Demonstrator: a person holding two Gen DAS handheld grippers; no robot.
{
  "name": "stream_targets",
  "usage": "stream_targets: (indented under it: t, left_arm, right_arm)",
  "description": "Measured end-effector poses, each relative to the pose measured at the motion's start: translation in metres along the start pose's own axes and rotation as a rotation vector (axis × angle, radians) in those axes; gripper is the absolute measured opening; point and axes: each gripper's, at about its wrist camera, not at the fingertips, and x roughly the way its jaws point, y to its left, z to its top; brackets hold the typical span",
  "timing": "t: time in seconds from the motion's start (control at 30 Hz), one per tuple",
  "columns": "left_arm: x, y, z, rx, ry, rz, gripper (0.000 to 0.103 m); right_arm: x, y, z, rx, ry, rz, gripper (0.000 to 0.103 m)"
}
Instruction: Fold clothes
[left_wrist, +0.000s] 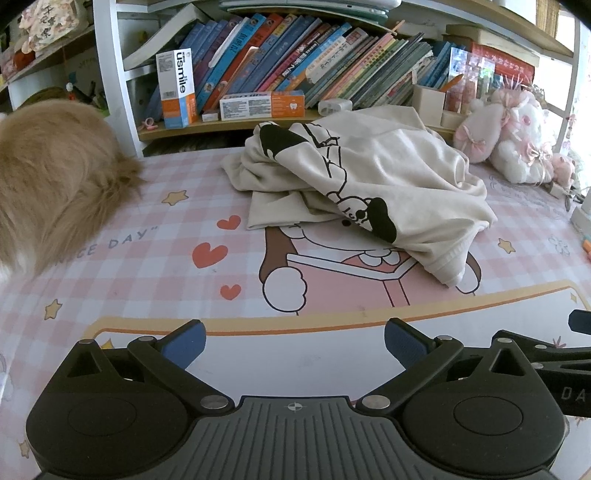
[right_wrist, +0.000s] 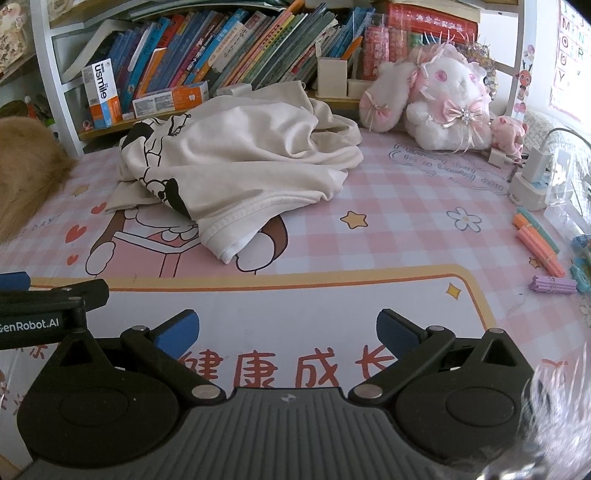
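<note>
Cream garment (left_wrist: 388, 184) lies crumpled near the tabletop's (right_wrist: 406, 221) far edge, soft, light and floppy; its ribbed hem nearest looks grippable. Left claw (left_wrist: 294, 345) and right claw (right_wrist: 287, 334) both spread, empty

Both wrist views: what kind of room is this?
Likely a child's study desk at home: cartoon desk mat, a shelf of children's books behind it, and a pink-and-white plush bunny. A crumpled cream shirt lies on the mat; both grippers are open.
</note>
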Motion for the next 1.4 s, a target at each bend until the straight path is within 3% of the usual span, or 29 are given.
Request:
stream_targets:
  t: [0.73,1.13,1.4]
  left_arm:
    - [-0.007,0.034,-0.011,0.052,0.008,-0.107,0.103]
    - [-0.009,0.047,-0.017,0.018,0.007,-0.089,0.103]
    - [-0.007,0.022,-0.012,0.033,-0.007,-0.068,0.103]
  right_arm:
    - [-0.020,0.045,-0.013,0.041,0.014,0.001,0.099]
    - [-0.025,0.054,-0.016,0.038,0.012,-0.026,0.090]
    - [-0.021,0.030,-0.008,0.046,-0.003,0.013,0.090]
